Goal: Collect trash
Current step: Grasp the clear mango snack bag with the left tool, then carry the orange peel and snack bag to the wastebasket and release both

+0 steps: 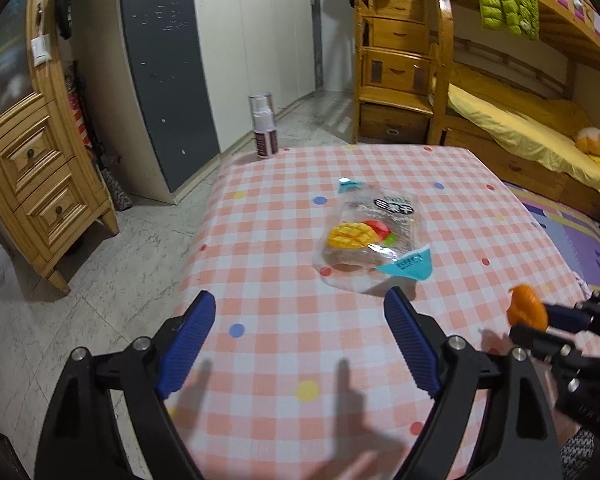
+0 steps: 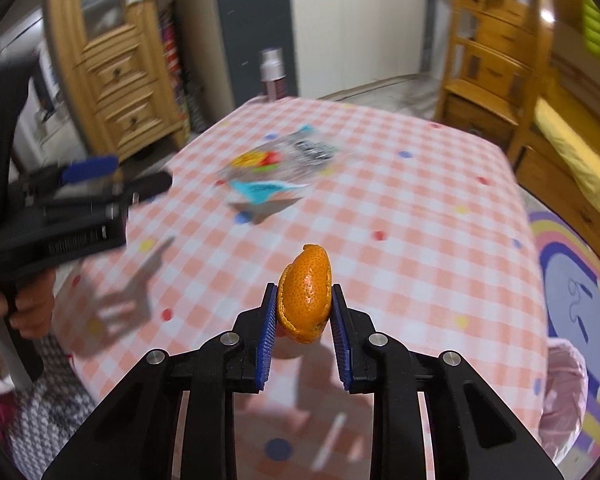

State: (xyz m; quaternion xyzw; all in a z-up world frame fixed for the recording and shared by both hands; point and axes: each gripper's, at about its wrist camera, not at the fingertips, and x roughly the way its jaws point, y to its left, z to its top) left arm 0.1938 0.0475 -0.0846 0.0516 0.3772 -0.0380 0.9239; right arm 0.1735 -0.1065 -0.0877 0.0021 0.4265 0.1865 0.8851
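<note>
My right gripper [image 2: 304, 294] is shut on an orange peel [image 2: 306, 300] and holds it above the near part of the checked tablecloth [image 2: 400, 216]. The peel also shows in the left wrist view [image 1: 527, 307], at the right gripper's [image 1: 540, 322] tips. A clear snack wrapper with a mango picture and teal corners [image 1: 372, 240] lies flat mid-table; it shows blurred in the right wrist view [image 2: 276, 168]. My left gripper [image 1: 300, 308] is open and empty, above the cloth just short of the wrapper. It appears at the left of the right wrist view [image 2: 100, 176].
A spray bottle [image 1: 265, 125] stands at the table's far left corner. A pink-lined bin [image 2: 564, 400] sits by the table's near right edge. A wooden cabinet [image 1: 32, 168] stands left, a wooden bunk bed [image 1: 500, 120] right. A colourful mat [image 2: 580, 288] covers the floor at right.
</note>
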